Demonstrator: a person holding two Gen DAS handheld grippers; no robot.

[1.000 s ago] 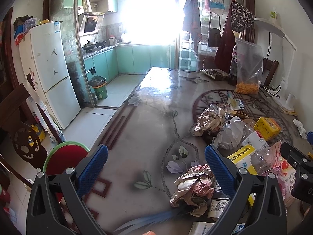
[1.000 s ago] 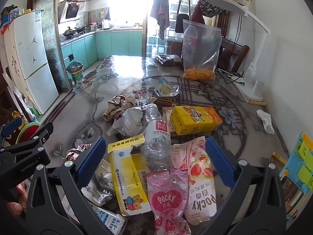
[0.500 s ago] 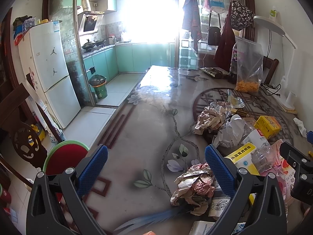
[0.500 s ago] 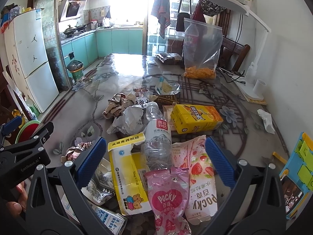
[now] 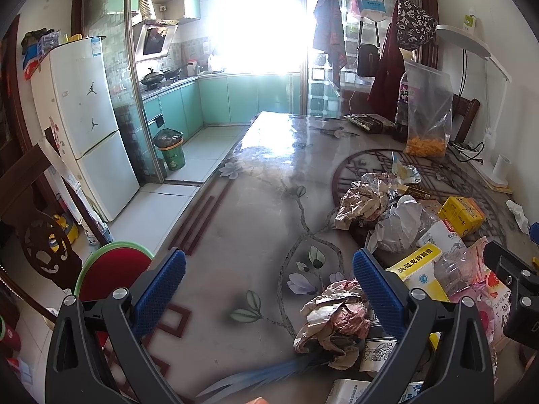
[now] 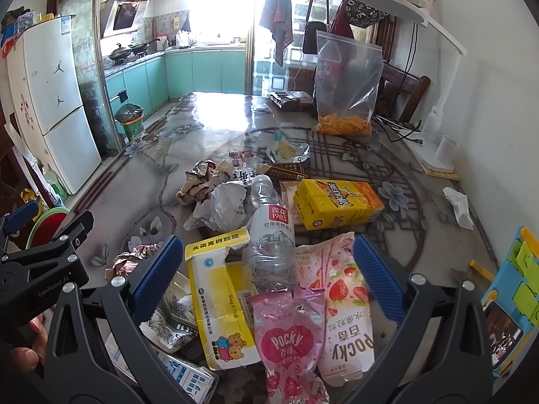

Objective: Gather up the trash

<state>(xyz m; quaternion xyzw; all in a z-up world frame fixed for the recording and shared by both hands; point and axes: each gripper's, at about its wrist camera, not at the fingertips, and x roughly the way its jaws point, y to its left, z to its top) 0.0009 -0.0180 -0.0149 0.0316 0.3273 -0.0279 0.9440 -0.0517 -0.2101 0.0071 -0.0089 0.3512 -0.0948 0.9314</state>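
Both tools are held spread wide, nothing pinched. Left tool (image 5: 268,282) is seen over the bare part of the desk (image 5: 256,202), with a crumpled brown paper wad (image 5: 331,320) just beside its right pad. Right tool (image 6: 267,269) is held above the trash pile, the crushed water bottle (image 6: 271,235) lying between its pads in view, not touched.

Places given relative to the water bottle: a torn yellow-and-white box (image 6: 219,299) is lying just left of it, touching; a pink Pocky wrapper (image 6: 289,340) is at its base, nearer the camera; a strawberry Pocky pouch (image 6: 340,309) is just right of that wrapper, overlapping it. A yellow drink carton (image 6: 337,203) is lying on its side right of the bottle's neck. Crumpled white paper (image 6: 219,208) is found left of the neck, and crumpled brown paper (image 6: 202,181) beyond that. A small foil snack wrapper (image 6: 286,149) is seen further back, and a clear zip bag with orange snacks (image 6: 347,87) is standing upright far behind it. A crumpled tissue (image 6: 458,205) is lying well apart to the right, near the lamp base (image 6: 441,155). A green waste bin (image 6: 129,123) is seen on the kitchen floor, far left and well apart from the pile
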